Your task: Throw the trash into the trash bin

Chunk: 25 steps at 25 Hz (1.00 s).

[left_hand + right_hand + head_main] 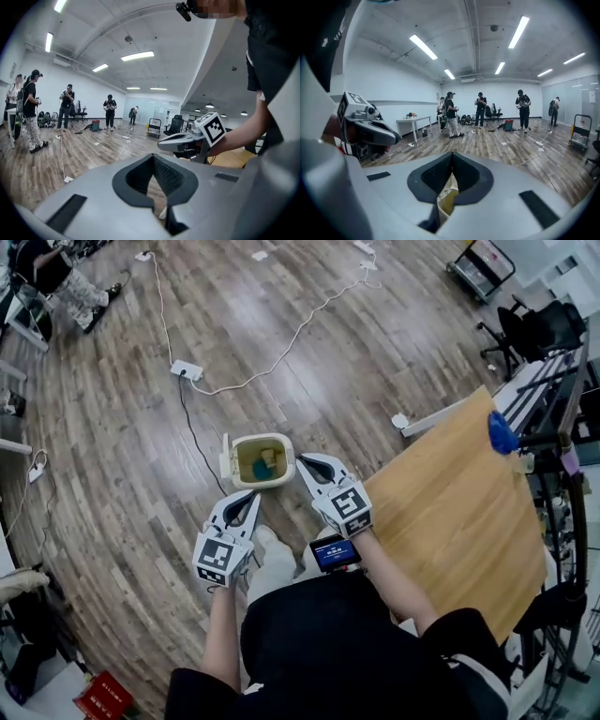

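A cream trash bin (pixel 261 461) stands open on the wood floor in front of me, with blue and yellowish trash in it. My left gripper (pixel 251 496) hangs just short of the bin's near rim, jaws shut and nothing between them; in its own view the tips (pixel 153 156) meet. Beside the bin's right rim is my right gripper (pixel 305 461), shut and empty as well, its pads together (pixel 451 153). Through the slot under those pads a piece of the cream bin (pixel 447 199) shows below. Each gripper appears in the other's view: right gripper (pixel 187 139), left gripper (pixel 370 129).
A wooden table (pixel 450 512) stands to my right, with a blue object (pixel 502 433) at its far edge. A power strip (pixel 186 370) and white cables lie on the floor beyond the bin. Office chairs (pixel 539 329), a cart (pixel 480 266) and several standing people (pixel 451 114) are farther off.
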Tool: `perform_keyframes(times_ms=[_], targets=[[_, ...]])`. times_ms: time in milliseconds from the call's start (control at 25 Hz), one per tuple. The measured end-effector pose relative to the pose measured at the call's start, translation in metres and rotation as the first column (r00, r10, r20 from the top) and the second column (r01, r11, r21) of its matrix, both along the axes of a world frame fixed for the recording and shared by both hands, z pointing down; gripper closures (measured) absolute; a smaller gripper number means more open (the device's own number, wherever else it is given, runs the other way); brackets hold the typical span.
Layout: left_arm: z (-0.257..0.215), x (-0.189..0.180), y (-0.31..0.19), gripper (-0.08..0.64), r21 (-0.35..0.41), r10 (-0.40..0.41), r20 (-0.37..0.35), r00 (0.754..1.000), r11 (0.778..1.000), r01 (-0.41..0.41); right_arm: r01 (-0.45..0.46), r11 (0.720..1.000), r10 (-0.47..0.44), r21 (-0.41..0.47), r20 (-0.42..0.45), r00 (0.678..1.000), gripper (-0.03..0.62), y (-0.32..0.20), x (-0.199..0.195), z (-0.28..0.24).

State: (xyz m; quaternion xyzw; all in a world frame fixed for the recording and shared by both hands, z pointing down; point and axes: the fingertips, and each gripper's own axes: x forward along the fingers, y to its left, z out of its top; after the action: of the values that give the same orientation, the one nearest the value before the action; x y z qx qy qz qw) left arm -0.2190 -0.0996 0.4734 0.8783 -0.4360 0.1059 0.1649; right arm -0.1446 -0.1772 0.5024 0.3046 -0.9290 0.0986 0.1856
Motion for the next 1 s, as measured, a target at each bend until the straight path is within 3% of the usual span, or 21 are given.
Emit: perform_keyframes(times_ms=[160, 400, 520, 760, 1000], targets=[[-0.047, -0.002, -0.004, 0.563, 0.11, 0.005, 0.016, 1.0, 0.994, -0.007, -0.013, 0.995, 0.005, 0.098, 0.088, 0.996, 0.594, 0.016, 0.004, -0.064], [-0.095, 0.009, 0.001, 0.563, 0.204, 0.014, -0.042, 0.999, 0.979, -0.005, 0.063, 0.981, -0.095, 0.185, 0.167, 0.981, 0.594, 0.042, -0.012, -0.131], [-0.098, 0.015, -0.001, 0.563, 0.226, 0.051, -0.027, 0.998, 0.973, -0.044, 0.054, 0.971, -0.095, 0.232, 0.17, 0.981, 0.594, 0.043, -0.02, -0.147], [-0.112, 0.028, -0.007, 0.563, 0.266, 0.093, -0.009, 0.996, 0.96, -0.087, 0.057, 0.973, -0.1, 0.224, 0.187, 0.977, 0.594, 0.048, -0.015, -0.145], [-0.122, 0.043, -0.034, 0.563, 0.235, 0.08, -0.014, 0.997, 0.969, -0.075, 0.063, 0.976, -0.105, 0.208, 0.199, 0.974, 0.594, 0.015, 0.001, -0.161]])
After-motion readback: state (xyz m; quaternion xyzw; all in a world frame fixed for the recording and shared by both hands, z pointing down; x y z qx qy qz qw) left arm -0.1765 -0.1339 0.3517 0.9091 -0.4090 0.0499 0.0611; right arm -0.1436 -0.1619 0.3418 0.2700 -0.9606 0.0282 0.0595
